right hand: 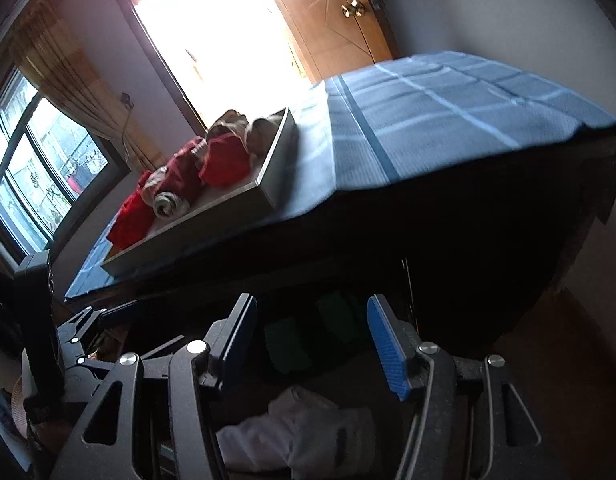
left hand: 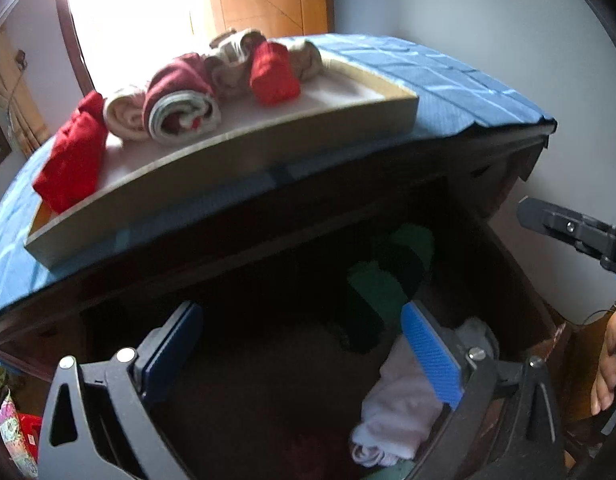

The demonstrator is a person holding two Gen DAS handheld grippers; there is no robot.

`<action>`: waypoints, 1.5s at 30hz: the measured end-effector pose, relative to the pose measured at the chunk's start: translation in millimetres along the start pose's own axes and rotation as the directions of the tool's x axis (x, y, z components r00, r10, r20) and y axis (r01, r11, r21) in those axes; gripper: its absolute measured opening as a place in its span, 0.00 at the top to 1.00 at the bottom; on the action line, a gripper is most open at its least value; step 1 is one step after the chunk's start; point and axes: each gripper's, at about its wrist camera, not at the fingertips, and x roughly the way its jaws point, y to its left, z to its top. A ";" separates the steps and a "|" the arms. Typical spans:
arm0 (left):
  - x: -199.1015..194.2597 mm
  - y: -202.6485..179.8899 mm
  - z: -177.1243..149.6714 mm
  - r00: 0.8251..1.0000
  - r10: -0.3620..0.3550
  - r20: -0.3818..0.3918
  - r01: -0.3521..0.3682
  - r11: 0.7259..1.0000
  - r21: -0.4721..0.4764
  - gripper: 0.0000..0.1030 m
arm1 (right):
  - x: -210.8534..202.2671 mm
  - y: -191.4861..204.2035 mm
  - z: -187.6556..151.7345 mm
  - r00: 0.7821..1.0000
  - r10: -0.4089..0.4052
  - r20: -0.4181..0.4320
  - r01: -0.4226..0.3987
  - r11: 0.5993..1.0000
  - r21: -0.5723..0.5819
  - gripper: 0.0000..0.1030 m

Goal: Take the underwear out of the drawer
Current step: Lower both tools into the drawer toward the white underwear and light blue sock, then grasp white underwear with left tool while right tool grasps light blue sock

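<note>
The dark wooden drawer (left hand: 511,268) stands pulled out under the dresser top. Inside it lie a white rolled garment (left hand: 403,412) at the right and a green and black one (left hand: 391,268) further back. My left gripper (left hand: 300,320) hangs open over the drawer, with nothing between its blue pads (left hand: 431,356). In the right wrist view, my right gripper (right hand: 311,308) is also open, above the white garment (right hand: 308,428), with the green one (right hand: 292,344) beyond it. Neither gripper touches any cloth.
A shallow tray (left hand: 236,160) on the blue checked cloth (left hand: 447,84) atop the dresser holds several rolled red, white and beige garments (left hand: 180,100). The right gripper's body (left hand: 571,232) and a hand (left hand: 607,368) show at the right edge. A grey wall is to the right.
</note>
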 end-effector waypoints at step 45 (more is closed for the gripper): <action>13.1 51.1 -34.7 0.957 -0.079 -0.279 0.142 0.966 0.214 0.02 | 83.0 21.5 -52.2 0.787 -0.095 -0.610 -0.053 0.974 -0.220 0.42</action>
